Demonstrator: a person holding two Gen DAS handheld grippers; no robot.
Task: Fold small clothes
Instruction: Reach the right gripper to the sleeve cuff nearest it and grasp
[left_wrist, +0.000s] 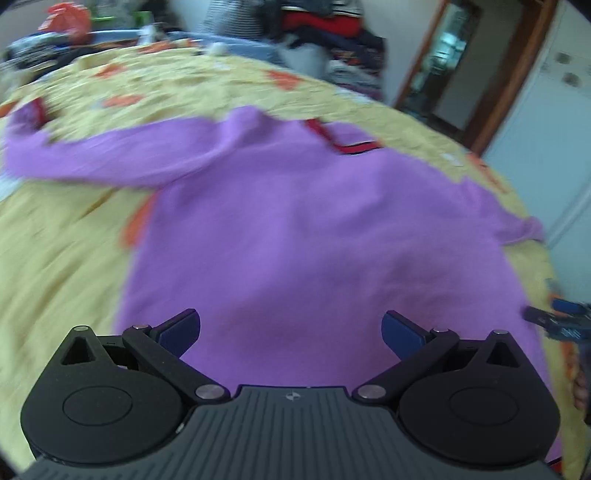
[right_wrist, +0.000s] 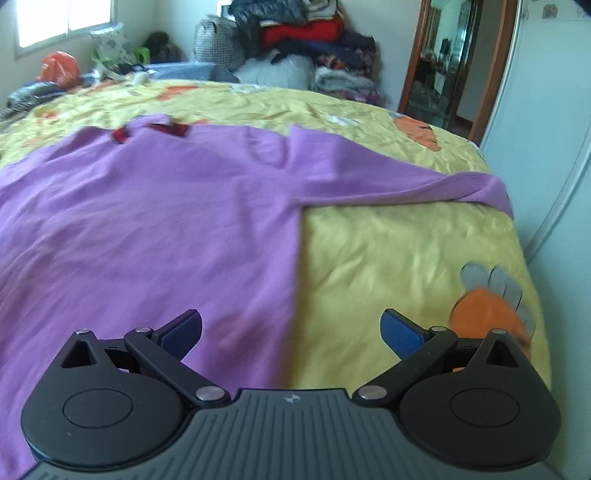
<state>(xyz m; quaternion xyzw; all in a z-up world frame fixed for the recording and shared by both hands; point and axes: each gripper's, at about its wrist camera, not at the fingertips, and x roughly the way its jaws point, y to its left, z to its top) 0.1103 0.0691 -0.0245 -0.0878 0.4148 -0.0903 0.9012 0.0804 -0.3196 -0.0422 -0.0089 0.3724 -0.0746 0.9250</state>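
Purple top (left_wrist: 303, 229) lies spread flat on the yellow bedsheet (left_wrist: 62, 258), neckline w/ red trim (left_wrist: 343, 142) at the far end. One sleeve stretched out to the left in left wrist view, cuff end looks red (blurry, not sure). Other sleeve (right_wrist: 424, 184) runs out toward the right bed edge in right wrist view. Left gripper (left_wrist: 291, 332) hovers over the hem area, jaws wide apart, nothing between them. Right gripper (right_wrist: 291, 332) also spread wide and empty, straddling the top's right side edge: left pad over purple fabric, right pad over bare sheet near an orange carrot print (right_wrist: 484, 314). Clothes pile (right_wrist: 306, 40) stacked behind the bed.
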